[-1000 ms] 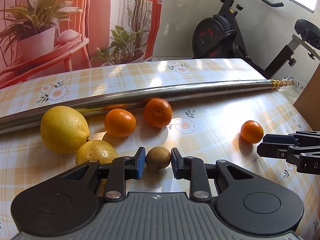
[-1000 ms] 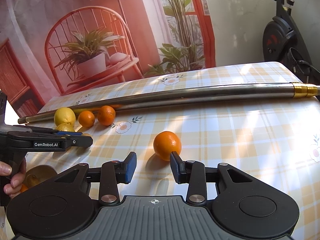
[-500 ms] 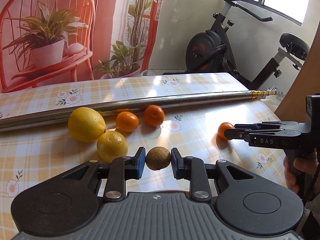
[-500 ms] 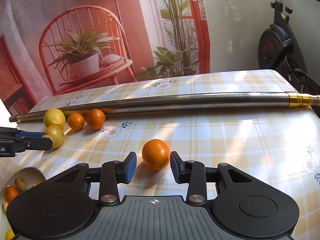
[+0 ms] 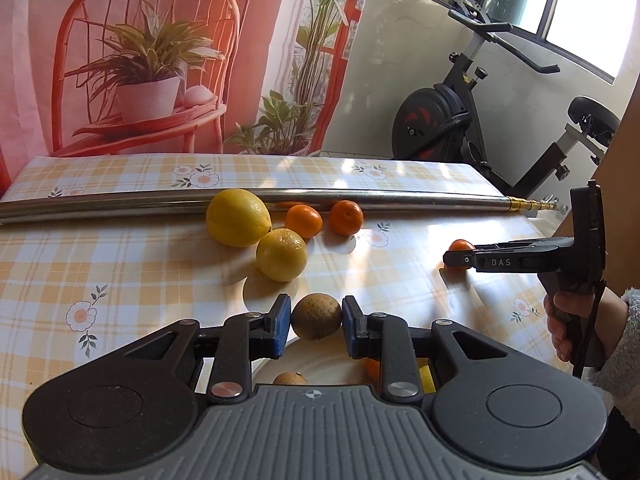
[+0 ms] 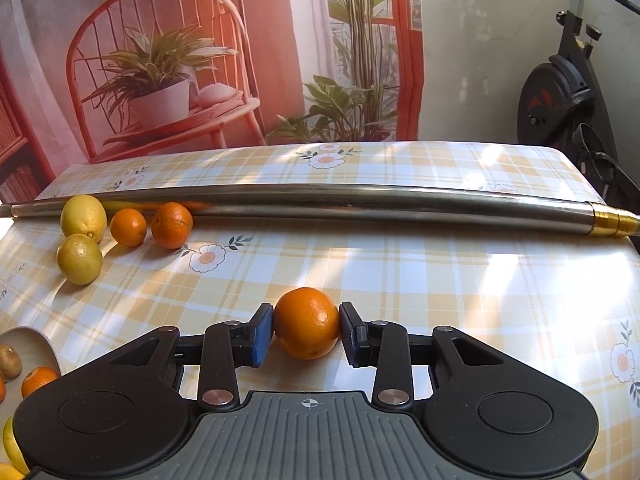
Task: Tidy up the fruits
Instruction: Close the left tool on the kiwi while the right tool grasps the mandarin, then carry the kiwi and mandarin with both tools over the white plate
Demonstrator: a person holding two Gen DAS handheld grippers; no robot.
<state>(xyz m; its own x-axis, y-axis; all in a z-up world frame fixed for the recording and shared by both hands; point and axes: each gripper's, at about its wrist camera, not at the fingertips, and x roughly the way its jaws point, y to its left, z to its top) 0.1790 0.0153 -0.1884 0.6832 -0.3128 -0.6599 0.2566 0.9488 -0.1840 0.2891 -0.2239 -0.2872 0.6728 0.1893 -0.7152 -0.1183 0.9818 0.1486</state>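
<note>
Plaid floral tablecloth point(image 6: 400, 280), metal pole point(image 6: 360, 200), left fingers point(image 5: 316, 316) pinching brown fruit point(image 5: 316, 317), right fingers point(image 6: 307, 322) pinching orange point(image 6: 307, 322)

Right claw point(image 6: 306, 334) now clamps orange point(image 6: 306, 322).

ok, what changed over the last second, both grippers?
The left gripper carried the brown fruit back from the table to above the plate. The right gripper moved onto the orange and shut on it. Lemons, small oranges and the metal pole stayed put.
</note>
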